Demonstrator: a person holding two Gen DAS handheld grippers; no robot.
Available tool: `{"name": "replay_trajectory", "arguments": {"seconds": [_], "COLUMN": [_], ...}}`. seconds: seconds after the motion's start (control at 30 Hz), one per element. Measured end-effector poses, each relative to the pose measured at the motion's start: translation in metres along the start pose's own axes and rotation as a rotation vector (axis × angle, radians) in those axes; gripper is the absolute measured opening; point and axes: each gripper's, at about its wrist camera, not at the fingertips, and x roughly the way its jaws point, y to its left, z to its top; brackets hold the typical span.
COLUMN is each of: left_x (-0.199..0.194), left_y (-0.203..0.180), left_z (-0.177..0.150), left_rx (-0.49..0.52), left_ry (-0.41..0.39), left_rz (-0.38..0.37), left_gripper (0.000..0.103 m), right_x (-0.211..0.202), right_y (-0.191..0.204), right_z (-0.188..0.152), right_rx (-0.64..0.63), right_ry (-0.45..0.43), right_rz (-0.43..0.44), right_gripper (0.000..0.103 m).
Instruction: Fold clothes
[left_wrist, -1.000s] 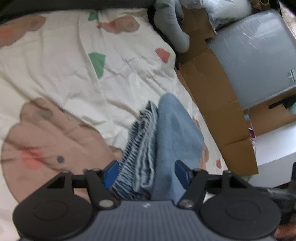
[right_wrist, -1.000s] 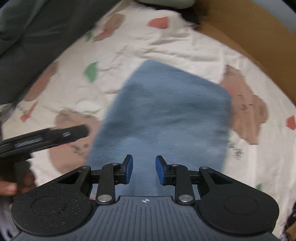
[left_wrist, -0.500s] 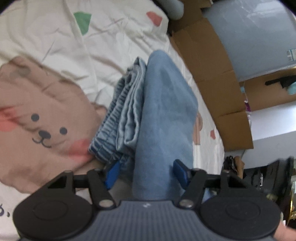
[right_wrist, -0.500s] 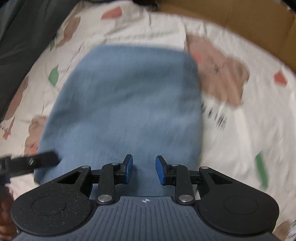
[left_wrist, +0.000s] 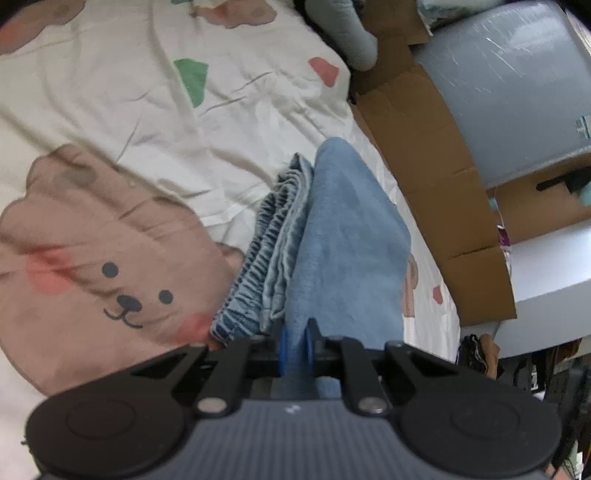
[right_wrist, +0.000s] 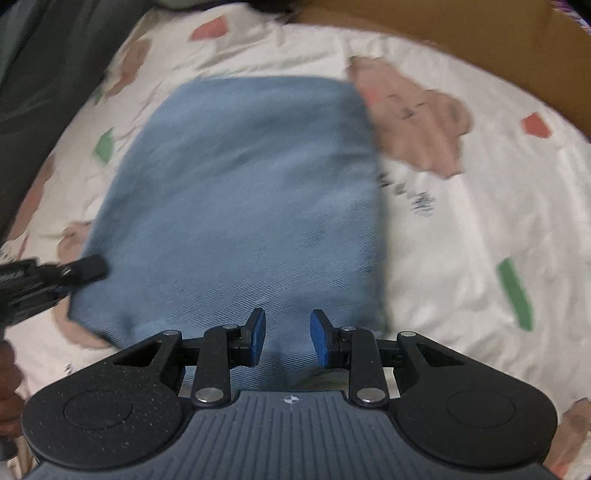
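Observation:
A folded blue denim garment (left_wrist: 343, 236) lies on a cream bedsheet (left_wrist: 122, 110) printed with bears. Its gathered waistband (left_wrist: 266, 254) shows along the left side in the left wrist view. My left gripper (left_wrist: 295, 345) is shut on the near edge of the garment's top layer. In the right wrist view the same garment (right_wrist: 240, 184) spreads flat, and my right gripper (right_wrist: 286, 338) hovers open over its near edge, nothing between the blue pads. The left gripper's tip (right_wrist: 79, 271) touches the cloth's left edge there.
Flattened brown cardboard (left_wrist: 436, 184) lines the bed's right side, with a grey plastic-wrapped slab (left_wrist: 509, 85) behind it. A grey soft object (left_wrist: 343, 29) lies at the far edge. Dark fabric (right_wrist: 44, 62) rises at the left of the right wrist view. A hand (right_wrist: 7, 384) shows at lower left.
My left gripper has closed from wide open onto the garment's near edge. The right gripper stayed open and shifted slightly over the cloth.

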Motion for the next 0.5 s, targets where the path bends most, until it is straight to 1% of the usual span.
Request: {"name": "replay_trajectory", "arguments": {"seconds": [0.07, 0.17, 0.23, 0.3, 0.33, 0.37, 0.43, 0.5], "left_x": [0.000, 0.001, 0.002, 0.002, 0.001, 0.000, -0.003, -0.006], "left_y": [0.000, 0.000, 0.002, 0.003, 0.003, 0.003, 0.002, 0.000], "left_z": [-0.001, -0.001, -0.002, -0.002, -0.002, -0.002, -0.001, 0.000], "left_rx": [0.006, 0.012, 0.006, 0.005, 0.005, 0.008, 0.025, 0.041], "left_ry": [-0.005, -0.007, -0.004, -0.005, -0.007, -0.010, -0.029, -0.044], "left_rz": [-0.001, 0.004, 0.004, 0.005, 0.006, 0.008, 0.025, 0.040], "left_gripper": [0.011, 0.011, 0.011, 0.011, 0.011, 0.011, 0.009, 0.008], "right_x": [0.005, 0.016, 0.020, 0.022, 0.023, 0.023, 0.025, 0.026], "right_y": [-0.013, -0.026, -0.027, -0.025, -0.023, -0.020, -0.015, -0.011], "right_z": [0.001, -0.005, -0.016, -0.025, -0.027, -0.030, -0.035, -0.040], "right_rx": [0.029, 0.063, 0.073, 0.072, 0.066, 0.060, 0.047, 0.035], "right_ry": [-0.001, 0.003, 0.006, 0.021, 0.035, 0.049, 0.078, 0.106], "right_rz": [-0.028, -0.036, -0.018, 0.000, 0.009, 0.018, 0.036, 0.053], "right_gripper": [0.034, 0.033, 0.029, 0.029, 0.023, 0.013, 0.009, 0.009]}}
